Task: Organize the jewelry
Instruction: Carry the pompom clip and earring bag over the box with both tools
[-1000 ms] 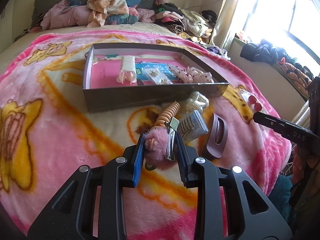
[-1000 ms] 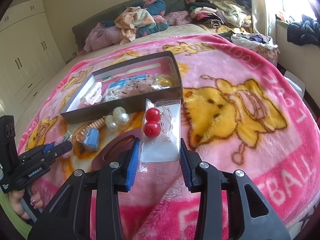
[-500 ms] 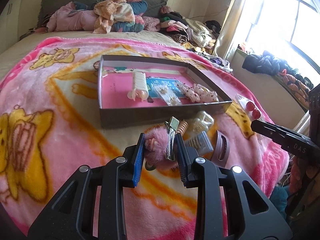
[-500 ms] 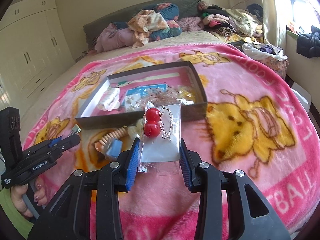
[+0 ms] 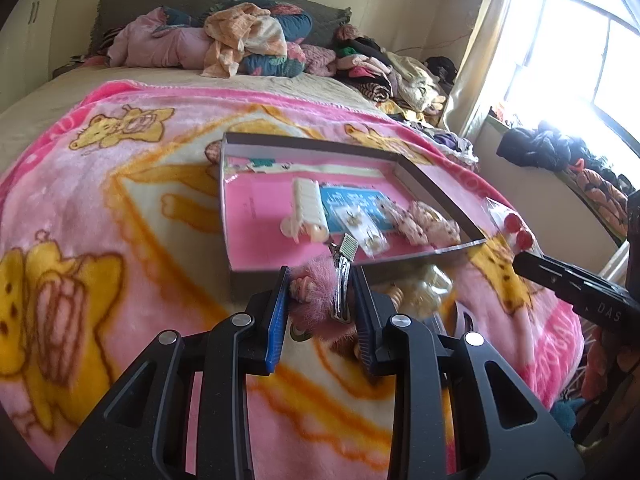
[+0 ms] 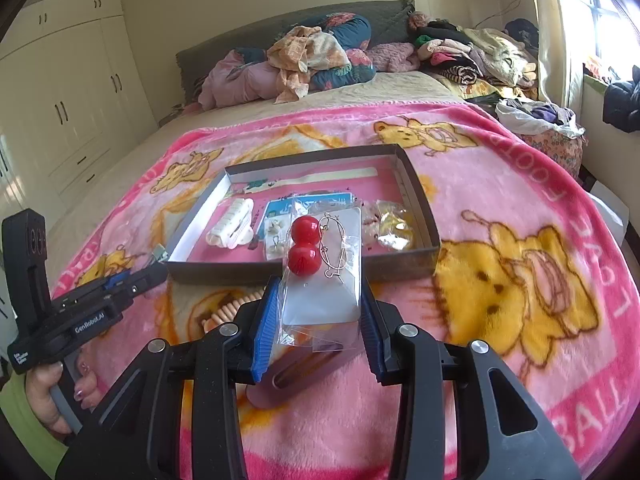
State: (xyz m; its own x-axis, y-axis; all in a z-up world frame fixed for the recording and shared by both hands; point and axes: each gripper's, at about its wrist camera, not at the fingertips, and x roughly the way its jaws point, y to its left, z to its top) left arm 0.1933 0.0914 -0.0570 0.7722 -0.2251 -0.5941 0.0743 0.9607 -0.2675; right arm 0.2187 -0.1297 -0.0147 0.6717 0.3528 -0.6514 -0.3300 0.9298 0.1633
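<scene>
We are gripping a fluffy pink pom-pom hair clip with a silver metal clasp (image 5: 320,292) in the nearly closed left gripper (image 5: 320,300), and our right gripper (image 6: 318,304) is clamping a clear plastic packet of red ball earrings on a white card (image 6: 320,276) — both hovering just before the shallow grey cardboard box with a pink floor (image 6: 304,272). It is sitting on a pink cartoon-bear blanket (image 6: 520,280) — clothes piled behind.
</scene>
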